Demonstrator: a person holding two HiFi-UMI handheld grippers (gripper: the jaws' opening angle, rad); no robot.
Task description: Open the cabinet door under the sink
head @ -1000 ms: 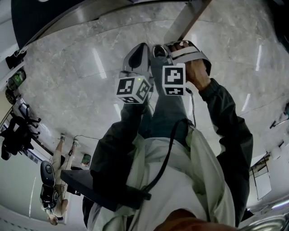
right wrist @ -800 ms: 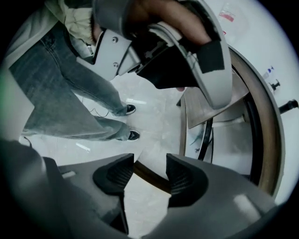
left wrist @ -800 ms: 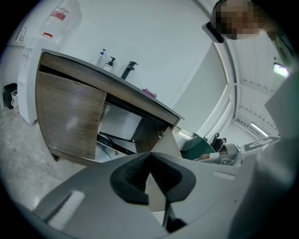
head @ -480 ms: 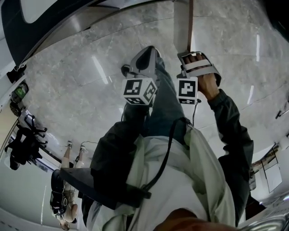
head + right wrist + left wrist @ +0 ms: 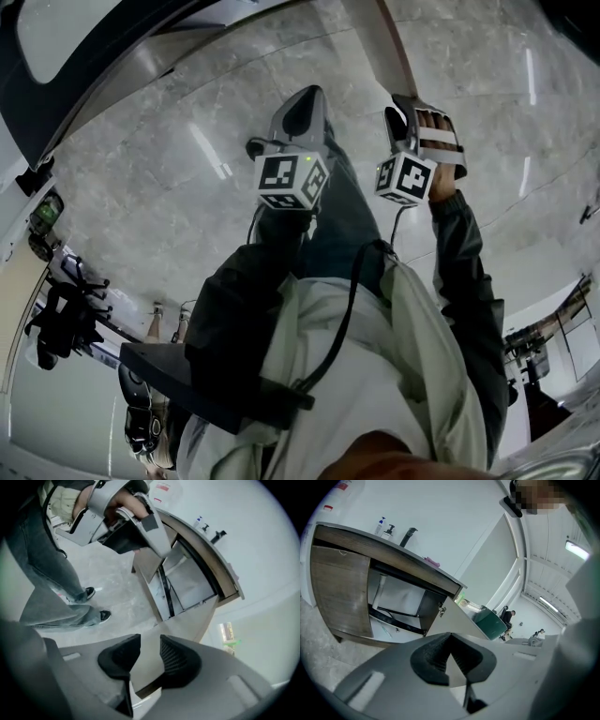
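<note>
The sink cabinet (image 5: 401,599) stands with its left door (image 5: 340,592) closed and its right door (image 5: 459,620) swung wide, baring pipes and shelves inside. In the head view that open door (image 5: 386,52) is a thin panel edge at the top. My right gripper (image 5: 401,101) sits at its near end. In the right gripper view the beige door (image 5: 187,620) fills the gap between the right gripper's (image 5: 150,656) dark pads, and the jaws have just been closing on it. My left gripper (image 5: 305,94) hangs beside it over the floor. The left gripper's (image 5: 449,638) tips meet, holding nothing.
A faucet (image 5: 408,535) and soap bottles (image 5: 382,525) stand on the counter. The person's jeans and black shoes (image 5: 93,592) are on the grey marble floor (image 5: 169,187) beside the cabinet. Other people (image 5: 506,617) stand far off down the hall.
The door edge in the head view swung from leaning right to leaning left. The right gripper moved right with it and rolled. The left gripper drifted slightly right.
</note>
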